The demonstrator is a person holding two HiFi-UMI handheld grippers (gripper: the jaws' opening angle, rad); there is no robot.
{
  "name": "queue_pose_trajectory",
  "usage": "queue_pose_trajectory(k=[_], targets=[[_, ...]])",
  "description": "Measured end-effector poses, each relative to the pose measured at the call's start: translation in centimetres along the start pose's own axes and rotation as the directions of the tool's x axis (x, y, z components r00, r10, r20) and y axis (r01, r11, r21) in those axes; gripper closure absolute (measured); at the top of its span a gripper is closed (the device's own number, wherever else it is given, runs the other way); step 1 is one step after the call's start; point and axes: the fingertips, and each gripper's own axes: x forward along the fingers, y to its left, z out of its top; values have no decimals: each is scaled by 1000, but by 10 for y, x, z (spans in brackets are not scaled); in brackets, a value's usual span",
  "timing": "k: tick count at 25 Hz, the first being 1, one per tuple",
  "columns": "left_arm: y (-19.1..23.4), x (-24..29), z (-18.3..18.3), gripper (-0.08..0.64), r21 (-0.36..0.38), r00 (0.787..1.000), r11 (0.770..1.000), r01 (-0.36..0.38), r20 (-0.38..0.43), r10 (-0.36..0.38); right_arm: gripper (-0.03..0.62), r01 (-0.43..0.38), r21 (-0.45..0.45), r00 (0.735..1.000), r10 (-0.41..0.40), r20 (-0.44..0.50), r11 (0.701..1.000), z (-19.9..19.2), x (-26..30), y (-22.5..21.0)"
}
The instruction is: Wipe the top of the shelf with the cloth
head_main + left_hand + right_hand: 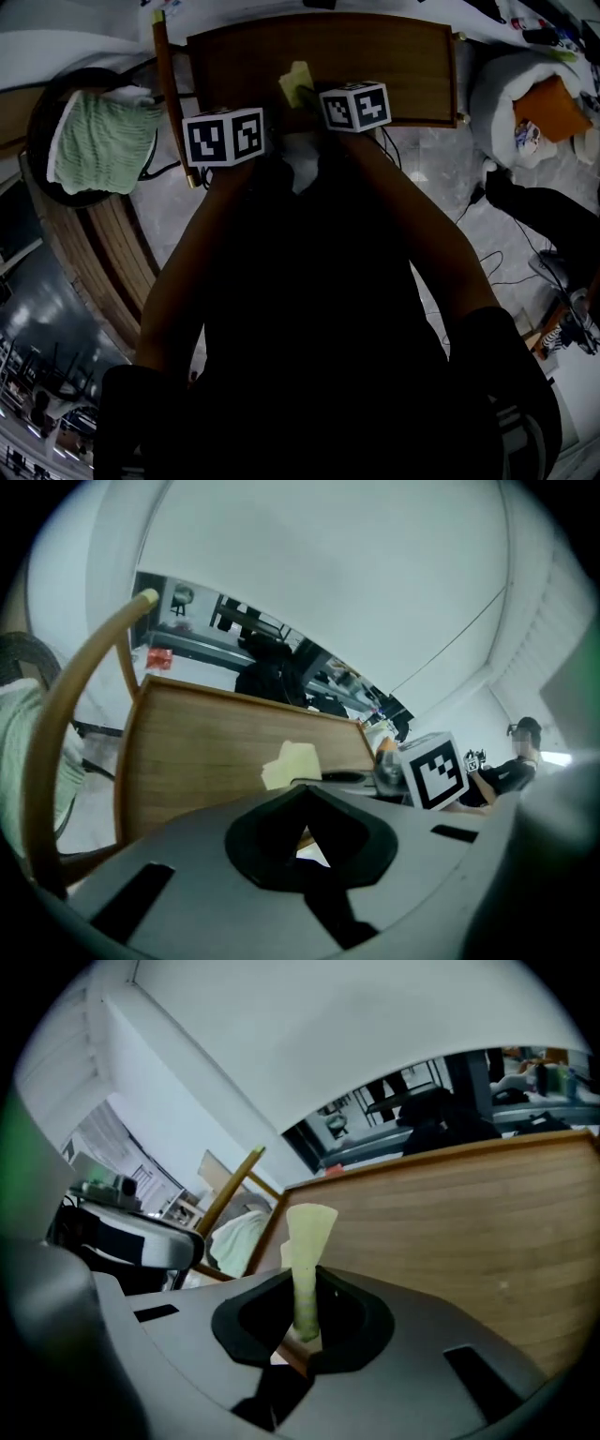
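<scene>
Two tongs reach out over the brown wooden shelf (pixel 394 66), which lies at 12 o'clock in the head view. The right tongs (pixel 305 1321) are pinched tight on the pale yellow cloth (pixel 308 1237). The cloth stands straight up out of them, over the near edge of the shelf top. The left tongs (pixel 307 832) are closed, with only a tiny gap, and hold nothing. They sit just beside the right tongs, at 9 o'clock from them. At 10 o'clock a green towel (pixel 98 141) lies in a round dark ring (pixel 34 131), but I cannot tell if that is a tub or a seat. At 2 o'clock a soft white bag (pixel 502 94) has an orange thing (pixel 553 108) resting in its top.
</scene>
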Motion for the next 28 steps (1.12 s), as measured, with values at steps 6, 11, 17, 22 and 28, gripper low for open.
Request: queue_pose_trajectory(k=[6,11,17,22,28], targets=[[58,-75,-7,549,29,999,999,-45,-4,45,545,-99,-48,990,93,-110,994,-29,90,88],[94,-106,-18,551,65,994,994,-93,-47,96,545,-87,-73,982,73,-175,994,-51,136,112],[107,-105,-33,549,76,988,991,-110,-97,117,545,-78,-104,954,43,-298,992,-66,157,119],[108,-100,-39,549,65,987,991,-118,-105,124,545,-64,-223,918,-31,-395,973,-76,160,122],[109,-96,-42,549,40,988,992,-123,-93,126,545,-126,-212,905,25,-425,969,-79,153,119]])
